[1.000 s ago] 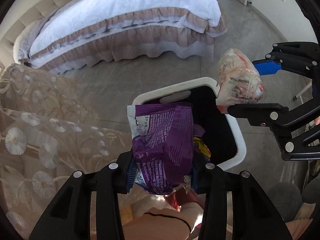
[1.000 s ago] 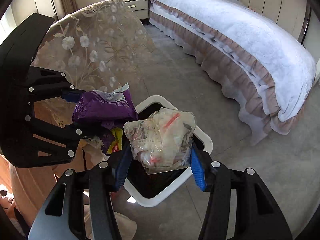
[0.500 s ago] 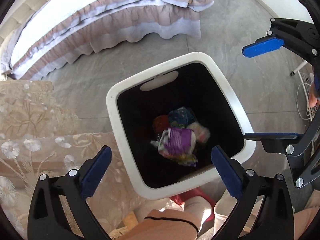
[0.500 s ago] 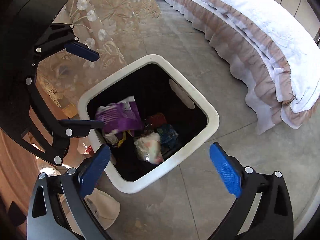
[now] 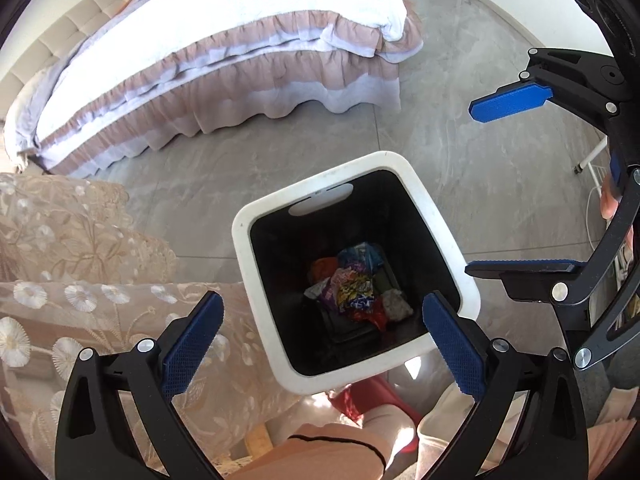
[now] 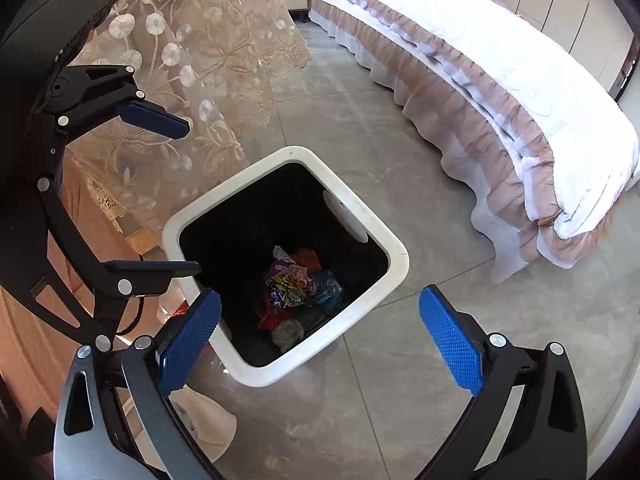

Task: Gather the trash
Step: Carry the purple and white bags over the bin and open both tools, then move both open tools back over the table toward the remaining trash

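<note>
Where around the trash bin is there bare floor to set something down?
Bare grey floor lies between the trash bin and the bed, and in front of the bin under the right gripper. It is crowded on the lace tablecloth side and inside the bin, where wrappers pile up.

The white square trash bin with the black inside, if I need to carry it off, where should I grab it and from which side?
Probably the white square trash bin is best taken by its thick white rim, from straight above: it stands upright and open-topped on the floor. The side with the oval handle cutout, facing the bed, looks made for it. Both the left gripper and the right gripper have open, empty jaws.
</note>
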Demonstrator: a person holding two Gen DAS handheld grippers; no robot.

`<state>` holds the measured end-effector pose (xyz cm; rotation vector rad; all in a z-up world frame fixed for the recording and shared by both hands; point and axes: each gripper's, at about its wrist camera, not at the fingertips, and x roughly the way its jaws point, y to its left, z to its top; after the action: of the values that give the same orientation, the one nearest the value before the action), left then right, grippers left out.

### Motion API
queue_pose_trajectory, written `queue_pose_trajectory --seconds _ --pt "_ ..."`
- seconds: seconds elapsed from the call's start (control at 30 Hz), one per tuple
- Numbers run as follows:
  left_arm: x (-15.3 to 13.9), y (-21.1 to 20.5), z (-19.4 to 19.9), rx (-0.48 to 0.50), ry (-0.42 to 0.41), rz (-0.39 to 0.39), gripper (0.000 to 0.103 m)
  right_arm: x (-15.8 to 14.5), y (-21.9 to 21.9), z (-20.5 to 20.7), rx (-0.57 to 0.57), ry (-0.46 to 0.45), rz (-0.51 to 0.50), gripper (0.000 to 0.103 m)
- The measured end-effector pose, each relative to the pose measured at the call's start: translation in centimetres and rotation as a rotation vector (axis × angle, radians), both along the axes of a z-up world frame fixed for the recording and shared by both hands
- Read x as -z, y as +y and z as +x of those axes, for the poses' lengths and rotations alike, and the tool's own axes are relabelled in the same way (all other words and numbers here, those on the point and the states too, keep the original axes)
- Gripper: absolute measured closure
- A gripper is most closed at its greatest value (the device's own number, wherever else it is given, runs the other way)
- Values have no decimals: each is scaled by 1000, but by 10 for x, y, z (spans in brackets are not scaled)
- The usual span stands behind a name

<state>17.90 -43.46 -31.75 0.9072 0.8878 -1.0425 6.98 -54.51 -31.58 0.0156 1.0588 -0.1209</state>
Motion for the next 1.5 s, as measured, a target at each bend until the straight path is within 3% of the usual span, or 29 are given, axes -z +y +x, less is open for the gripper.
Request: queue_pose_trajectory --seconds 0.33,0.47,0.6,0.8,0.97,1.23,1.33,1.5 --pt "-65 28 -18 -86 -70 -130 5 -57 9 -14 14 -136 -66 4" --pt "-98 54 -18 -191 -53 -197 5 -86 23 -17 23 -210 -116 4" --pt "-127 92 -16 -306 -127 -264 5 -115 52 -14 -2 -307 -161 4" --pt "-161 164 1 -512 -181 -362 5 -149 86 13 -103 -410 -111 4" --pt "-181 236 27 -746 -185 -441 5 -169 131 53 -212 -501 -19 4" --pt "-195 330 63 -983 -248 -457 5 -189 209 128 -418 -522 76 4" --pt "-189 356 83 -1054 -262 -414 5 -193 234 161 -492 -500 117 4" --pt "-174 384 107 -1088 -245 -368 6 -190 283 209 -600 -436 41 4"
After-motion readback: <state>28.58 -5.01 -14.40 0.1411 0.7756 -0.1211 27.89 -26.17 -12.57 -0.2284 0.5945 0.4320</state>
